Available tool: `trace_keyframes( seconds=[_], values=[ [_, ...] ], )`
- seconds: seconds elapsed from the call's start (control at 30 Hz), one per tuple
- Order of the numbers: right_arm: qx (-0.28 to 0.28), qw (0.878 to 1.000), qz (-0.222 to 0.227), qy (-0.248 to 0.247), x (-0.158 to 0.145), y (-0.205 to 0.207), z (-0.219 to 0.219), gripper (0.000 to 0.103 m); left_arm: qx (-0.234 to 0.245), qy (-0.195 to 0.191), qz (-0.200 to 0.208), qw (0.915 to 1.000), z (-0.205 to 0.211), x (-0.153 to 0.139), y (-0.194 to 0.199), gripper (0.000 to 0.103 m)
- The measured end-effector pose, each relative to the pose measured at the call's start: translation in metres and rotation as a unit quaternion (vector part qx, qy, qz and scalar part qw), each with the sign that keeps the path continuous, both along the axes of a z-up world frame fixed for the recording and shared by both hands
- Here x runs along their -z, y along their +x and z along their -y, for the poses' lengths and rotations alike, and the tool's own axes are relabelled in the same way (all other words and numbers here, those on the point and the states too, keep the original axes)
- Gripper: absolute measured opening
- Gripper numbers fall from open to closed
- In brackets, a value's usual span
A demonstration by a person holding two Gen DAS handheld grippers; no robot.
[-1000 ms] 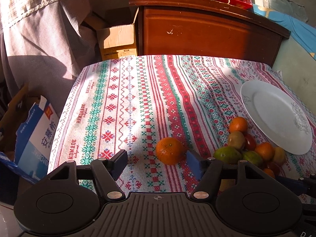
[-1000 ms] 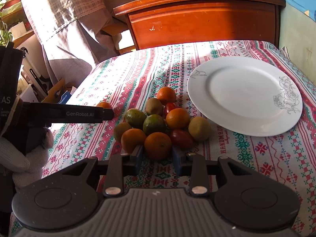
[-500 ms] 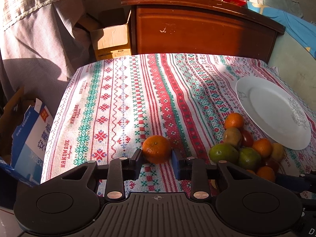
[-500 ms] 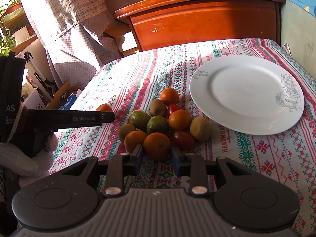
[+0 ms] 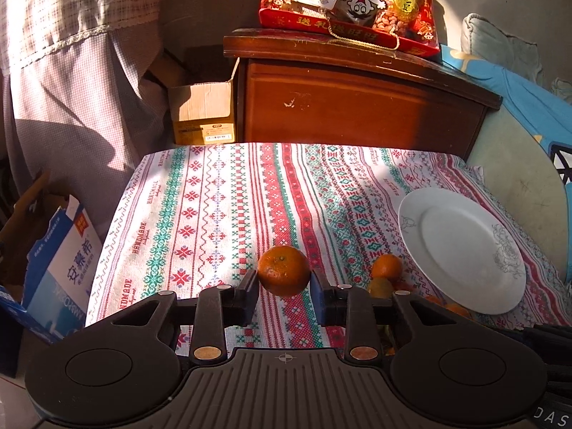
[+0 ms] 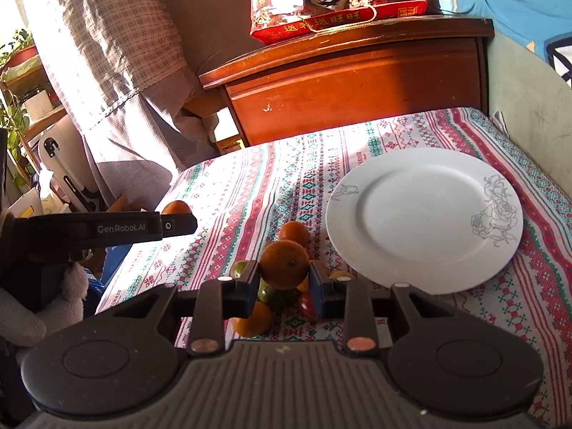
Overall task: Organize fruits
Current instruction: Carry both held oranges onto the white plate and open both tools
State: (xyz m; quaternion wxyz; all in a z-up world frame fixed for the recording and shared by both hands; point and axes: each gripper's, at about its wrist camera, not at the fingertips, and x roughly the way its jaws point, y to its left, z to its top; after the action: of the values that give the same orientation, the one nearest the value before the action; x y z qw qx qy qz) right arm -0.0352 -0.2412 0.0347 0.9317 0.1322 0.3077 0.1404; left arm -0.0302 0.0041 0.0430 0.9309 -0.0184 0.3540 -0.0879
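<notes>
Two tangerines are in the air at once! The left tool (image 5: 284, 282) is clamped on a tangerine (image 5: 284, 270), its jaws having just closed in on it, and the fruit hangs clear of the striped cloth of the worktop (image 5: 200, 214). The right tool (image 6: 284, 280) is clenched on a second tangerine (image 6: 284, 264), held above the remaining pile of fruit (image 6: 275, 296), which sits just beneath and behind the fingers.

Now the relation that matters: where is the white plate (image 6: 422, 279)? From the right tool it lies at about one o'clock, close by, its near rim just beside the right finger. From the left tool the plate (image 5: 461, 296) sits out at two to three o'clock, farther off, with the pile's fruit (image 5: 386, 268) lying between tool and rim. So the right hand looks the nearer of the two, with a short swing up and to the right to reach bare china. The left has the longer crossing, over the pile.

In the right view, the left tool (image 6: 178, 225) shows at nine o'clock, well apart from the plate, a gloved hand (image 6: 46, 307) behind it. My read: both fruits are headed for that plate, which has nothing on it, right one likely first.
</notes>
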Motion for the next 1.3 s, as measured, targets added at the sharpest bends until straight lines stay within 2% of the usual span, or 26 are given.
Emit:
trace_keyframes(
  seconds=[0.17,0.37,0.53,0.93,1.23,1.3],
  values=[
    [0.061,0.998,0.007,0.000,-0.006,0.006,0.024,0.030,0.032,-0.029,0.019,0.9989,0.020,-0.016,0.000,0.028],
    [0.110,0.994,-0.009,-0.004,-0.001,0.010,0.046,0.030,0.070,-0.043,0.023,0.9963,0.054,-0.016,0.002,0.028],
    [0.127,0.991,-0.029,0.001,0.007,0.012,0.056,0.030,0.091,-0.051,0.010,0.9945,0.074,-0.009,0.008,0.028],
    [0.151,0.987,-0.058,0.015,0.020,0.018,0.070,0.031,0.103,-0.058,-0.021,0.9928,0.098,0.011,0.025,0.028],
    [0.163,0.985,-0.057,0.018,0.019,0.017,0.073,0.033,0.120,-0.055,-0.035,0.9907,0.117,0.024,0.030,0.029],
    [0.162,0.985,-0.059,0.021,0.019,0.017,0.074,0.033,0.121,-0.053,-0.031,0.9907,0.118,0.023,0.029,0.032]
  ],
)
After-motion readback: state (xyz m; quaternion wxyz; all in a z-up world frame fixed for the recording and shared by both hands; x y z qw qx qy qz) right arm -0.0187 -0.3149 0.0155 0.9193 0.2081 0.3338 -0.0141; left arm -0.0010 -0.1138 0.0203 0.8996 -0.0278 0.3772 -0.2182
